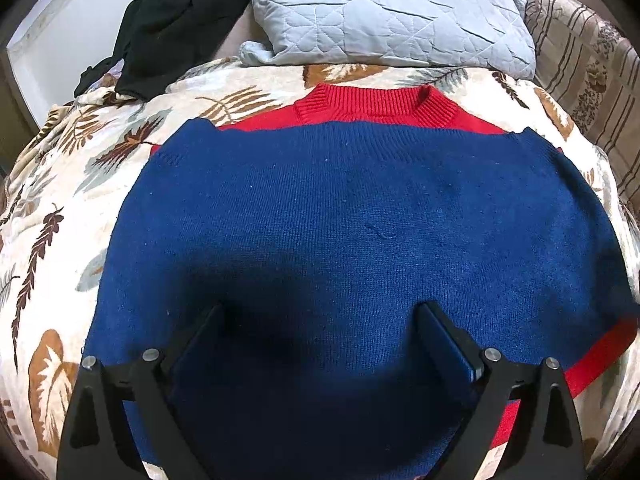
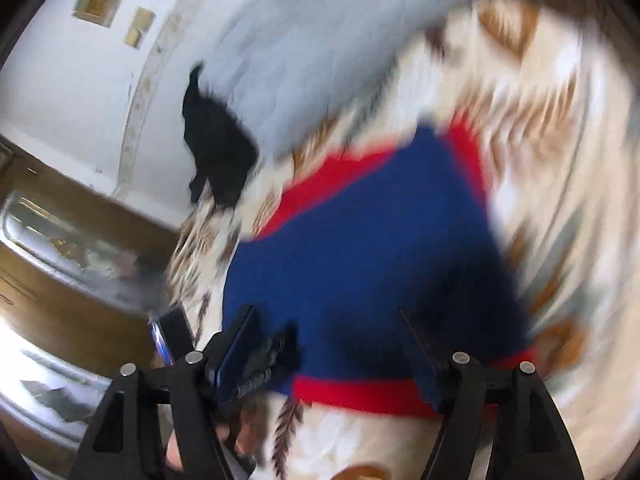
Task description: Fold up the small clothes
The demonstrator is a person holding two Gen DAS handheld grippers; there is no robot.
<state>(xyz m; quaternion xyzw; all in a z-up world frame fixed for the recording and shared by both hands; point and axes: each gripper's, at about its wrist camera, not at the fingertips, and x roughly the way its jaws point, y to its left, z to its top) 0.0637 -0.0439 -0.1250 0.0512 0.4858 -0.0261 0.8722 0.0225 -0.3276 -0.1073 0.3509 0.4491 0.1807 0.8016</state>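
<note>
Left gripper [image 1: 320,316]: jaws spread wide, both black fingers standing above the blue panel of the sweater [image 1: 340,240] with nothing clamped between them. A dark shadow lies on the knit between the two fingers; whether the fingertips touch the fabric cannot be told.

Right gripper [image 2: 326,316]: jaws likewise apart, no cloth between the pads. The right wrist view is heavily blurred. In it the fingers sit over the near edge of the sweater [image 2: 360,248] — a red band runs along that edge, just beyond the fingertips. Part of the other gripper's black body and a small part of a person's hand [image 2: 176,450] show at the lower left of this view.

Sweater position: lying flat on a leaf-print blanket [image 1: 52,216], blue panel uppermost, folded over a red layer. The red ribbed collar [image 1: 376,106] shows at the far end, past the upper edge of the blue panel. A red strip also shows along the right-hand edge, near the right finger of the left gripper.

Beyond the sweater:
- a pale grey quilted pillow [image 1: 392,12], resting on the far end of the blanket;
- a black garment [image 1: 172,24] — crumpled, just left of the pillow;
- a striped brown cushion [image 1: 592,68] at the far right.
</note>
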